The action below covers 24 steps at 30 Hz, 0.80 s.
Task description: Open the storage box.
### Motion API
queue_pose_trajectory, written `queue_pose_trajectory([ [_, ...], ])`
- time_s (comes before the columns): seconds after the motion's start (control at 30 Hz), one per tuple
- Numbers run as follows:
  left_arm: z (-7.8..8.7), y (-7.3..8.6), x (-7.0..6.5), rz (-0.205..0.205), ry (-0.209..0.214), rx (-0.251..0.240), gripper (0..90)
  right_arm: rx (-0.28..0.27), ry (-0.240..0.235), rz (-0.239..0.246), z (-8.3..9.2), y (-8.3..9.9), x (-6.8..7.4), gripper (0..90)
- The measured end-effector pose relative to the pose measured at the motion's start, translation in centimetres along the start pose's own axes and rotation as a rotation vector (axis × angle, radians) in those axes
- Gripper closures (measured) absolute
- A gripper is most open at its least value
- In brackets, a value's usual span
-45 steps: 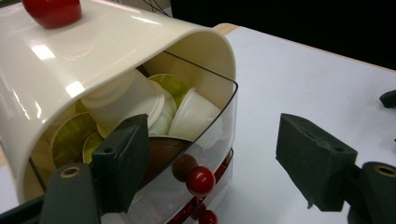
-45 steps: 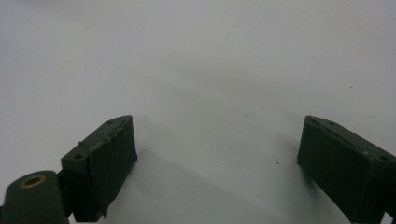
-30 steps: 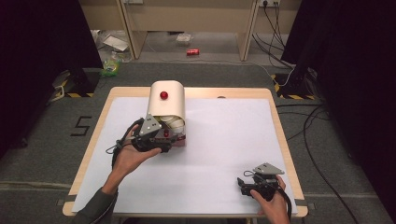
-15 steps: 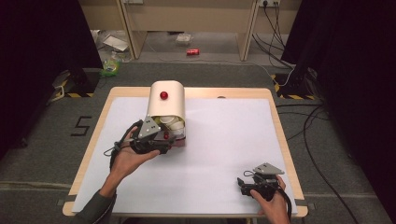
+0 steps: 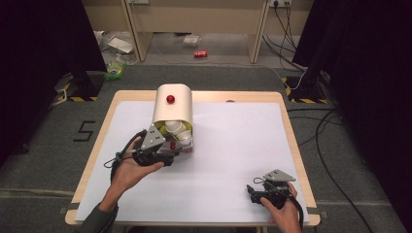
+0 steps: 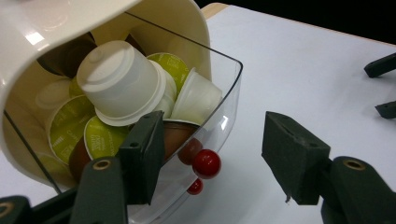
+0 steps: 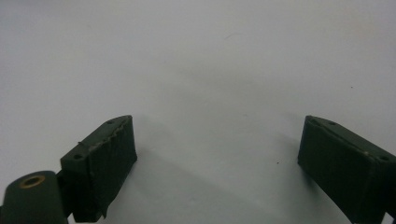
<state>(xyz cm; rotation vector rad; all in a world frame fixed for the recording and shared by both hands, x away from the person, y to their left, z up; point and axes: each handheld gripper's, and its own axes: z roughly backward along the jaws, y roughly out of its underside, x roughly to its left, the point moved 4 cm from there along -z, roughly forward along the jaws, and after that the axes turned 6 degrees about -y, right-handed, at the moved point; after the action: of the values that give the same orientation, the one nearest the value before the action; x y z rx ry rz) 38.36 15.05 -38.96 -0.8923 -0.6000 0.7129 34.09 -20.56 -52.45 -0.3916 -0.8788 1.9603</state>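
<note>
grey carpet surrounded the wooden-edged surface (image 5: 286, 126), which was covered by a white sheet, and a red can (image 5: 200, 54) lay on the floor beyond it. a cream capsule dispenser (image 5: 172, 104) with a red knob (image 5: 170, 99) on its curved hood stood toward the far left part of the surface. its clear drawer (image 6: 219, 123) was out at the front, filled with coffee capsules (image 6: 121, 81): white cups, green foil lids and brown ones, piled against one another. a small red ball handle (image 6: 206, 163) was fixed to the drawer's clear front wall.

the left tongs (image 5: 167, 148) were at the drawer front in the high view, held by the left hand (image 5: 131, 167). in the left gripper view the jaws stood either side of the ball handle with clear gaps, one jaw in front of the drawer wall, the other over bare white sheet, so they gripped nothing; they had just been closing around the handle.

the right tongs (image 5: 252, 190) rested low at the near right corner of the surface, well apart from the dispenser, in the right hand (image 5: 282, 208). in the right gripper view their jaws were wide apart over bare white sheet, holding nothing.
</note>
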Motion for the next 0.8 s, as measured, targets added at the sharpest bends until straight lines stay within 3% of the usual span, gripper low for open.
queue_pose_trajectory([
  [0.43, 0.5, 0.3, -0.5, -0.014, -0.009, -0.007, 40.3, 0.000, -0.001, 0.001, 0.0, 0.0, 0.0, 11.6],
  [0.6, 0.8, 0.5, -0.8, -0.047, -0.019, -0.007, 40.3, 0.000, 0.000, 0.001, 0.0, 0.0, 0.0, 11.6],
  [0.8, 1.0, 0.6, -1.1, -0.051, -0.015, -0.004, 40.3, 0.000, 0.000, -0.002, 0.0, 0.0, 0.0, 11.6],
])
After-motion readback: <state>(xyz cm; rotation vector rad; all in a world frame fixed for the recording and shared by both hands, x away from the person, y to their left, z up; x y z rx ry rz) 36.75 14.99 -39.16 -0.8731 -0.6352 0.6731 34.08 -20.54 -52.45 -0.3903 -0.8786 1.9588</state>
